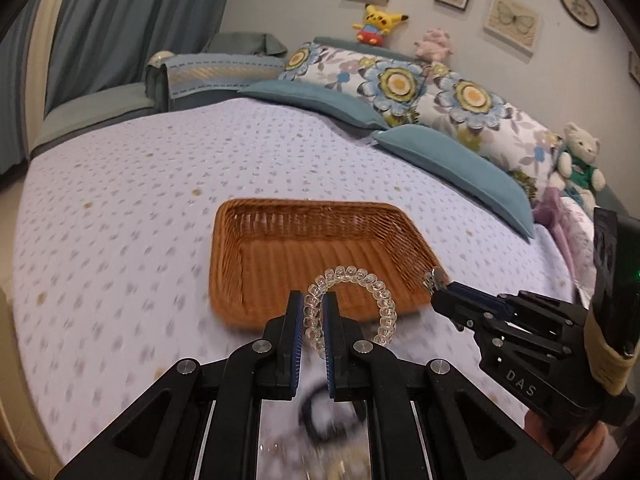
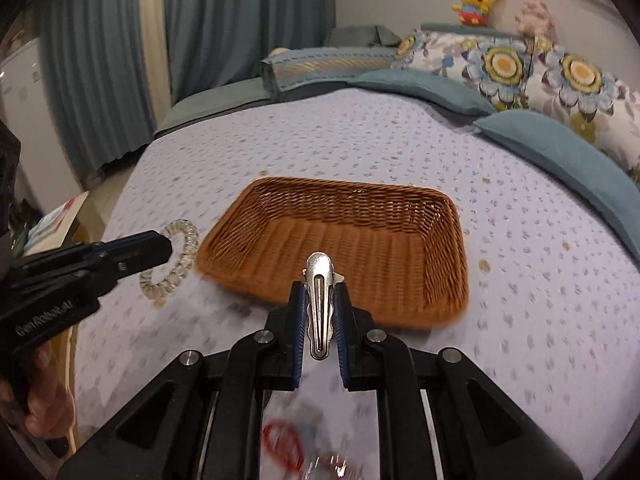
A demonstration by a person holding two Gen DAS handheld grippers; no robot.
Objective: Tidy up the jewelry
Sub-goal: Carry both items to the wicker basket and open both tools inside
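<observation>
We held the left gripper [image 1: 313, 300] clamped on a clear coiled hair tie [image 1: 352, 306] — most of the loop stood free above and to the right of the pads. The right gripper [image 2: 320, 292] was closed on a silver metal hair clip [image 2: 319, 304], its tip pointing forward. Both items hung just short of the near rim of the wicker basket [image 2: 344, 204], which sat empty on the dotted bedspread [image 2: 540, 280].

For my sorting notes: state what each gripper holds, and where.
Left gripper: clear coil bracelet, one side of its loop. Right gripper: silver hair clip, along its sides.
</observation>
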